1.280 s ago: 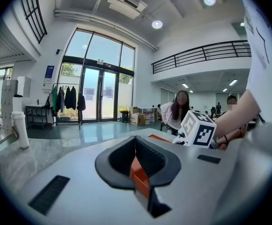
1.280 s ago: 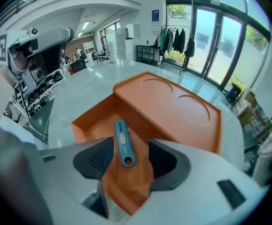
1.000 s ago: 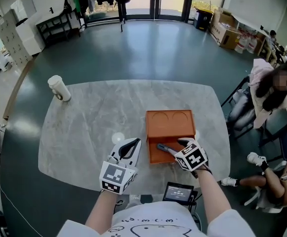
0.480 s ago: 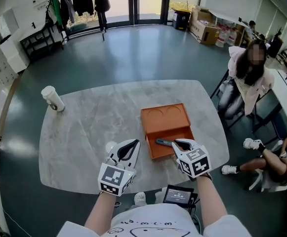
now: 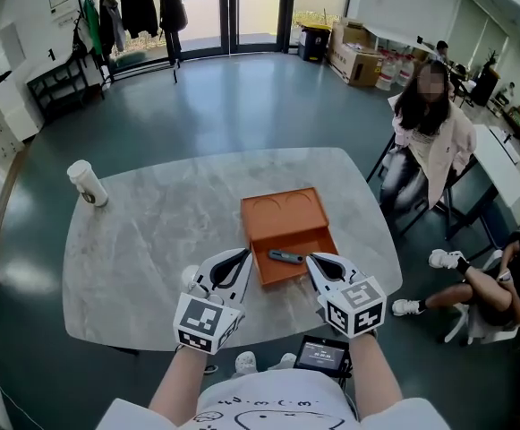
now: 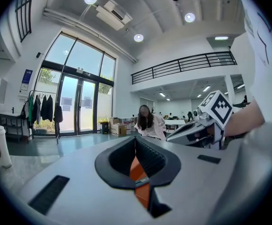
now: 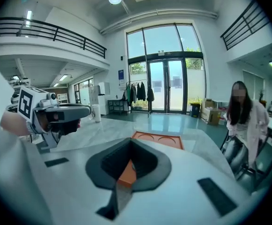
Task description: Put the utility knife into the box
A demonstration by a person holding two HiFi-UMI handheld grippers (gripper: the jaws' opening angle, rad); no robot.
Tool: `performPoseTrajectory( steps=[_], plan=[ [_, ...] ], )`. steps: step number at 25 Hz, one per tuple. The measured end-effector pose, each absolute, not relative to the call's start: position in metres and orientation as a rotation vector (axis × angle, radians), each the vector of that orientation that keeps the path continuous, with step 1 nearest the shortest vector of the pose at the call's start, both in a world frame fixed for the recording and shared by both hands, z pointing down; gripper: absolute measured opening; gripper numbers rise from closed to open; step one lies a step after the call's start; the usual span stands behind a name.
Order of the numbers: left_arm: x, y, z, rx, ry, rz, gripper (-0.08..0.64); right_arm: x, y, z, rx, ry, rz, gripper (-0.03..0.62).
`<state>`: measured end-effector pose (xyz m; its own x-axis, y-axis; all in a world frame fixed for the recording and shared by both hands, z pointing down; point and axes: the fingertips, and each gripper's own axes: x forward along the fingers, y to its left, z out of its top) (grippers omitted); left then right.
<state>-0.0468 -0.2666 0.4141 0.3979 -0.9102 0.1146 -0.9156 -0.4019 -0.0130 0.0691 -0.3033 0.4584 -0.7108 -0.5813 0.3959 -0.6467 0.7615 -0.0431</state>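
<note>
- One orange box (image 5: 282,215): rectangular, smooth, with two round recesses in its flat far half. It stands on a grey, veined, stone-look table (image 5: 152,240).
- One utility knife (image 5: 285,258): slim and grey, lying in the box's near tray.
- My two grippers: the left gripper (image 5: 242,256) and right gripper (image 5: 313,260) hover at the box's near corners, pointing nearly level.
- Left jaws are together and empty. Right jaws have just closed on nothing.

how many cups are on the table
1. The white cup stands at the table's far left edge, apart from the orange box. The left gripper and right gripper hide a little of the near tabletop.
</note>
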Motion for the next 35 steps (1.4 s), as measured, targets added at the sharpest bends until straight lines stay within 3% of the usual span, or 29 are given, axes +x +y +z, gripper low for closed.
performPoseTrajectory(
  steps=[19,35],
  plan=[
    [0.011,-0.263,0.374,2.640,-1.732,0.090,0.015,0.120,-0.286,0.389,1.009,-2.789,0.123,0.009],
    [0.017,-0.261,0.363,2.671,-1.753,0.099,0.015,0.124,-0.282,0.367,1.046,-2.841,-0.045,0.008]
  ],
)
